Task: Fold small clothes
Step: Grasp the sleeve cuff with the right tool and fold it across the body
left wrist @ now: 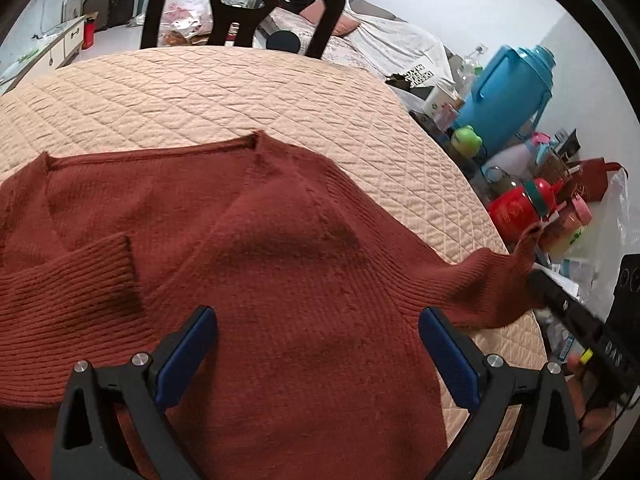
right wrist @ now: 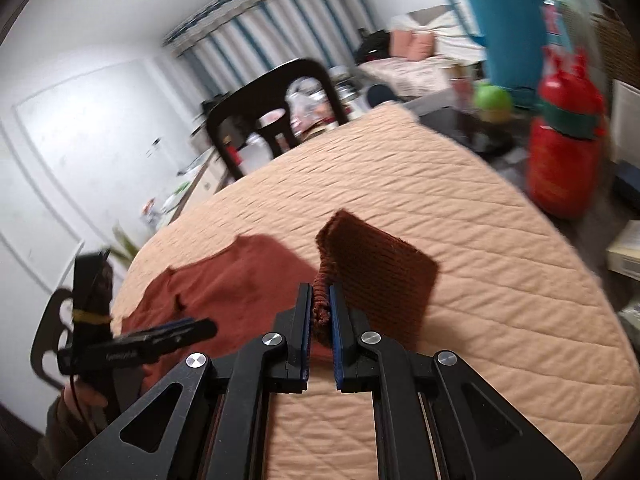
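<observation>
Item: one rust-red knitted sweater (left wrist: pixel 280 264), which we find lying flat on the quilted peach table cover (left wrist: pixel 224 88), neckline toward the far edge, one ribbed sleeve (left wrist: pixel 68 280) folded across the body. The other sleeve cuff (right wrist: pixel 380 264) we hold lifted clear of the cover, its bunched ribbing pinched between the blue pads of our right gripper (right wrist: pixel 320 312), whose fingers (right wrist: pixel 304 320) are pressed together on the fabric. Our left gripper (left wrist: pixel 318 344) hangs over the sweater's lower body with its fingers (left wrist: pixel 188 352) spread wide and nothing between them; we cannot tell whether they touch the knit. Beside the cover, at the table's right edge: a red bottle (left wrist: pixel 516 210) with a green band, a blue jug (left wrist: pixel 508 96), a green-capped container (left wrist: pixel 466 140) and assorted small clutter. Beyond the far edge: a dark chair (left wrist: pixel 240 4), with a bed (left wrist: pixel 384 40) behind it.
</observation>
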Tool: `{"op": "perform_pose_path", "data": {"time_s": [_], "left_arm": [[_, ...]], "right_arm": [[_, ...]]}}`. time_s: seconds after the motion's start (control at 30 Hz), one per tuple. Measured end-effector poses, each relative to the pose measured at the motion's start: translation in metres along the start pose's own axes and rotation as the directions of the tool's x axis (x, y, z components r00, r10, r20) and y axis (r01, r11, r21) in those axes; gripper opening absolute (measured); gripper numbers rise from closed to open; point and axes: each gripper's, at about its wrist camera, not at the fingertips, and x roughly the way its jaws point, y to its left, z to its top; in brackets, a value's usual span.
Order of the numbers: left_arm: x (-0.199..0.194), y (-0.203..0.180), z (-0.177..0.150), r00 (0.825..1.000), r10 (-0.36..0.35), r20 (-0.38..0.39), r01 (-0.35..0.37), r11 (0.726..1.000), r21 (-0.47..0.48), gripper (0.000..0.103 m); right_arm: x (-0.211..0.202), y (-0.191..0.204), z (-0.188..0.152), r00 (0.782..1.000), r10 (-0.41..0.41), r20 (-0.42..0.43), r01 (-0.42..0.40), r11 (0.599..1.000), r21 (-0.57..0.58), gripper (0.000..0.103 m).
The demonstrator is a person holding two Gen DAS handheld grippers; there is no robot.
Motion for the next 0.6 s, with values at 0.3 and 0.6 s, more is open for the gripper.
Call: {"op": "perform_pose_path", "data": {"time_s": [0.3,0.6], "left_arm": [[-0.013,0.027,0.002,1.000,0.004,0.022,-0.002,0.997,-0.075,0.102],[-0.007,0.013,-0.004,0.998,-0.053,-0.025,0.052,0.998,-0.043,0.102]], "right_arm": [[0.031,0.052,-0.017,0.989,0.124,-0.084,-0.133,0.986,-0.102,0.007],[0.009,0.034,-0.021,1.000,0.001,-0.027,-0.005,0.987,-0.159,0.021]]}}
